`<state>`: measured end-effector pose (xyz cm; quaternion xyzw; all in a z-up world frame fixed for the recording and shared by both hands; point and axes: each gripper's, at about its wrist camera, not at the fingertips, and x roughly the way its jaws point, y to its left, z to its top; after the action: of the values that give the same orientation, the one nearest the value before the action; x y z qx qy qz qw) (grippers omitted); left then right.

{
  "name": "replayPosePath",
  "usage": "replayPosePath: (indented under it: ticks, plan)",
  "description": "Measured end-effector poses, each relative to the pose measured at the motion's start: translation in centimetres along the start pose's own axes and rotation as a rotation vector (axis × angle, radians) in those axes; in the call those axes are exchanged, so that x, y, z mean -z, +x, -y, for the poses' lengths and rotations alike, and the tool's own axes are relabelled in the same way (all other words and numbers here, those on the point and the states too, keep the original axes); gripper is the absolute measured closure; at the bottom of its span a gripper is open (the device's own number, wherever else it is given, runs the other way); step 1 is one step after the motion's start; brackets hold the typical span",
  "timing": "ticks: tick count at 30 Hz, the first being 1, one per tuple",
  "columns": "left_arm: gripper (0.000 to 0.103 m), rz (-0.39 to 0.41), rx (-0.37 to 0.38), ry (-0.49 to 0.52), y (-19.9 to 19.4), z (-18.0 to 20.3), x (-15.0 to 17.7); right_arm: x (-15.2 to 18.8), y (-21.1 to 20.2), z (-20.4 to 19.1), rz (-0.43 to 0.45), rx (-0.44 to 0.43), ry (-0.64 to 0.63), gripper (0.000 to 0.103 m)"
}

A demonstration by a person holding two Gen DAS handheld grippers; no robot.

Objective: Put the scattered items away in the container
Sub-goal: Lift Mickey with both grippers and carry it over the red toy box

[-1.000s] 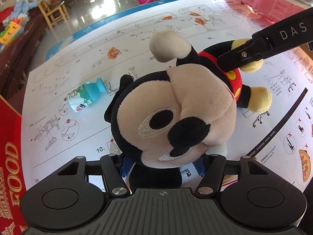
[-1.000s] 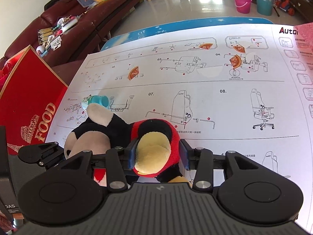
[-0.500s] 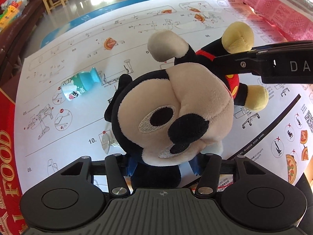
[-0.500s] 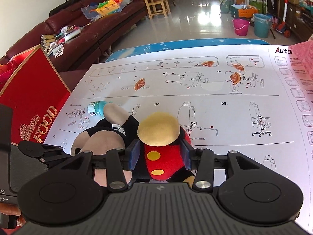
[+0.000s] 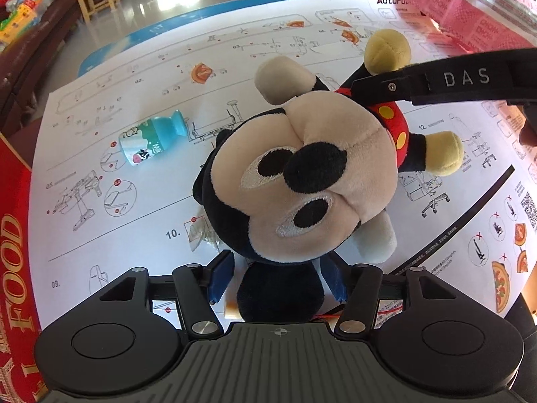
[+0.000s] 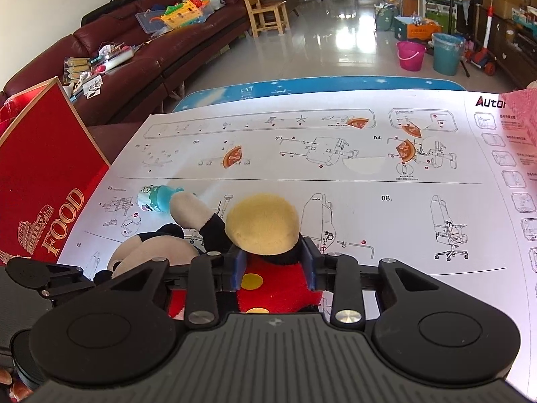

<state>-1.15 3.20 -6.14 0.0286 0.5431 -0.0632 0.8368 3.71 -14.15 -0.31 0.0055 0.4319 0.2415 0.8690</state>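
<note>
A Mickey Mouse plush (image 5: 302, 181) is held between both grippers above the white instruction sheet. My left gripper (image 5: 278, 278) is shut on its black ear, the face turned up toward the camera. My right gripper (image 6: 273, 270) is shut on its red shorts, a yellow foot (image 6: 261, 225) sticking up past the fingers; in the left wrist view the right gripper (image 5: 436, 80) crosses from the right. A small teal bottle (image 5: 151, 137) lies on its side on the sheet, beyond the plush on the left, also in the right wrist view (image 6: 156, 198). A red "FOOD" box (image 6: 40, 188) stands at the left.
A pink patterned bag (image 5: 470, 10) lies at the sheet's far right. The sheet covers a blue-edged table (image 6: 302, 84). Beyond it are a brown sofa (image 6: 151, 53) with clutter, a wooden chair (image 6: 265, 10) and buckets on the floor.
The plush has been lifted and turned: its face has rolled round and its yellow foot now points up. The right gripper has shifted from the foot onto the red shorts.
</note>
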Motion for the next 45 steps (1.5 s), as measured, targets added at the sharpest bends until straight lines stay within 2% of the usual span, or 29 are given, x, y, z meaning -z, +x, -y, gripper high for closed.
replayPosePath:
  ticks: [4, 5, 6, 8, 10, 13, 16, 21, 28, 35, 45]
  plan:
    - [0.034, 0.008, -0.024, 0.002, 0.0, 0.2, -0.5, -0.3, 0.5, 0.3, -0.007, -0.007, 0.020, 0.065]
    - [0.043, 0.007, -0.024, 0.007, 0.0, 0.3, -0.7, -0.4, 0.6, 0.4, -0.006, -0.009, 0.024, 0.065]
    - [0.057, -0.005, -0.023, 0.015, 0.1, 0.5, -0.9, -0.4, 0.7, 0.4, -0.006, -0.012, 0.028, 0.065]
    - [0.065, -0.022, -0.040, 0.019, 0.3, 0.6, -1.0, -0.4, 0.7, 0.5, -0.007, -0.015, 0.031, 0.065]
    - [0.084, -0.027, -0.038, -0.007, 0.2, 0.5, -1.1, -0.4, 0.6, 0.5, -0.010, -0.012, 0.035, 0.067]
    - [0.085, -0.001, -0.050, -0.032, -0.8, 0.3, -1.3, -0.7, -0.3, 0.8, -0.004, -0.013, 0.059, 0.078]
    - [0.085, 0.027, -0.049, -0.034, -2.1, 0.0, -1.7, -0.8, -1.4, 1.2, 0.006, -0.025, 0.082, 0.080]
    - [0.085, 0.070, -0.055, -0.021, -4.2, 0.4, -1.8, -1.0, -3.4, 1.1, 0.043, -0.035, 0.094, 0.081]
    - [0.085, 0.130, -0.070, -0.049, -7.0, 0.8, -1.8, -1.2, -7.0, -0.5, 0.136, -0.027, 0.039, 0.081]
    - [0.085, 0.196, -0.090, -0.070, -11.6, 0.6, -1.6, -2.8, -10.4, -2.1, 0.198, -0.063, 0.013, 0.081]
    - [0.085, 0.297, -0.180, -0.107, -20.3, -2.5, 0.5, -5.8, -14.5, -8.7, 0.296, -0.133, -0.104, 0.081]
